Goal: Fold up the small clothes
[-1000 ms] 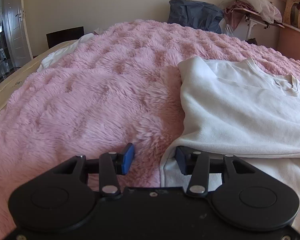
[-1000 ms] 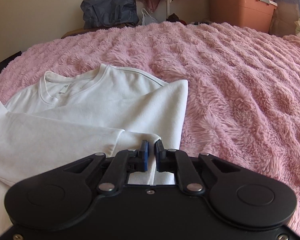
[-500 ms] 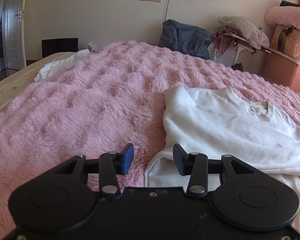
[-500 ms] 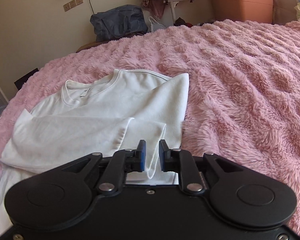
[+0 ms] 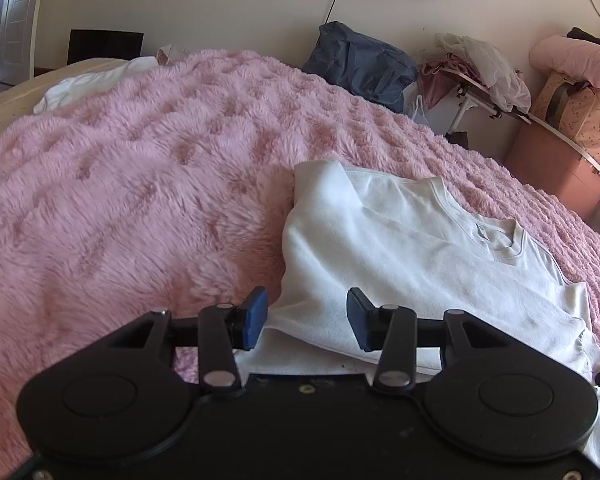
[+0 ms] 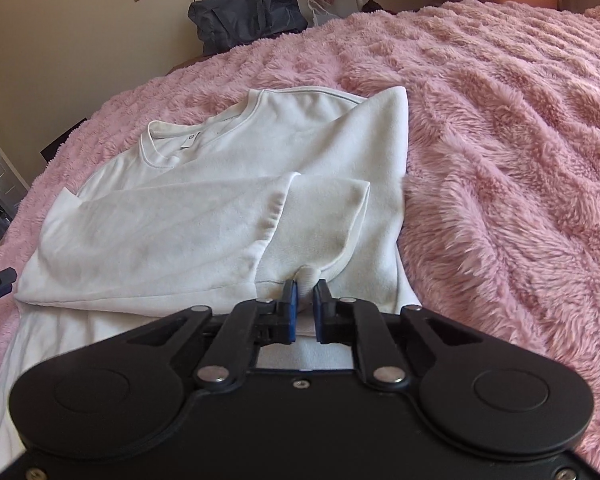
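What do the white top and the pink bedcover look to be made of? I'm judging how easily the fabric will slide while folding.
The white top looks like soft cotton-type knit, matte, with a ribbed neckband and stitched cuffs; the exact fibre can't be told. The pink bedcover looks like long-pile plush or faux fur, probably synthetic: shaggy tufts in wavy ridges with a slight sheen. That pile would likely grip the top somewhat.

white sweatshirt (image 6: 228, 184): 1 | pink blanket (image 6: 500, 140): 1 | dark blue bag (image 6: 248, 12): 1 | claws: 2

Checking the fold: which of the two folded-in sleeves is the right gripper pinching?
The right gripper is shut on the right-hand sleeve, its cuff bunched between the pads. The left-hand sleeve lies flat and untouched across the white shirt.
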The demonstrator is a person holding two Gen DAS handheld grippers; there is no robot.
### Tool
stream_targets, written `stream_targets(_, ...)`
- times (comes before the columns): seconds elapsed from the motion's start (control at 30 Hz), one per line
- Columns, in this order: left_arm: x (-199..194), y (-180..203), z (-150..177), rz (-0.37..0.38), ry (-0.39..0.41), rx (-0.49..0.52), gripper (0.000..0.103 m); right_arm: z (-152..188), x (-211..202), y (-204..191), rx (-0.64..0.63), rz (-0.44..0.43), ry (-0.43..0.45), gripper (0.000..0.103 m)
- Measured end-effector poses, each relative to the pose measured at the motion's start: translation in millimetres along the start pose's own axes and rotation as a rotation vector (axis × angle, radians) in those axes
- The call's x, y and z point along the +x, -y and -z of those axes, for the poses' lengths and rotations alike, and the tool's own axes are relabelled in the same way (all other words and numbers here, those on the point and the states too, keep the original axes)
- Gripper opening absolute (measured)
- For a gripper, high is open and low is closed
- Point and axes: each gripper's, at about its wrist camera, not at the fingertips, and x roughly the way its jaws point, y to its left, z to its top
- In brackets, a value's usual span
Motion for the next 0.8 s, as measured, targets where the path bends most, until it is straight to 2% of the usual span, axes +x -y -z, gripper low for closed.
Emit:
stream_targets(0.1,-2,-2,3,-0.001,0.008,-0.001,0.047,-2,-19,-1,-0.013,0.013,0.039,0.007)
stream_targets(0.17,4,-4,7,-0.021,-0.028,-0.003,0.047,-2,-29,-1,-0.026,0.020,0.057,0.007)
stream_targets(0.27,17,-12,14,-0.044,-0.096,-0.026,0.047,5,-17,5,-0.037,0.074,0.018,0.007)
stream_targets(0.33,14,-15,12,-0.034,-0.084,-0.045,0.047,12,-4,15,0.024,0.055,-0.025,0.007)
stream_targets(0.37,10,-15,9,-0.029,-0.063,-0.050,0.047,15,-3,18,0.058,0.049,-0.018,0.007)
stream_targets(0.43,1,-13,0,0.000,-0.001,-0.050,0.047,15,-8,18,0.078,0.052,0.000,0.009)
stream_targets(0.5,-1,-8,-16,0.037,0.049,-0.044,0.047,13,-18,12,0.073,0.081,0.038,0.019)
stream_targets(0.57,8,0,-33,0.070,0.059,-0.042,0.048,8,-29,2,0.028,0.134,0.093,0.023)
stream_targets(0.7,35,22,-59,0.135,0.076,0.008,0.048,-12,-37,-13,-0.027,0.152,0.198,0.023)
stream_targets(0.8,60,37,-71,0.196,0.054,0.027,0.048,-29,-22,-23,-0.062,0.099,0.194,0.023)
